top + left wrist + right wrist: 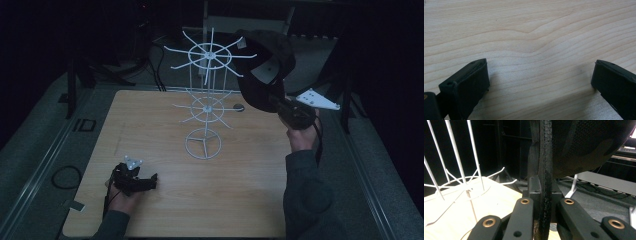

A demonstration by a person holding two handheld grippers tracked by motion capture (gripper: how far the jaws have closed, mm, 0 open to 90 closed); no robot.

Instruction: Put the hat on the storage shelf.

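My right gripper is raised at the right of the frame, jaws clamped on the edge of a dark cap, which hangs beside the upper ring of the white wire rack at centre. My left gripper rests low at the lower left on the wooden tabletop, jaws wide apart with only bare wood between them.

- The left gripper is being held low over the wooden table, its jaws spread wide apart.
- Nothing is being gripped between them; bare wood grain is being shown.
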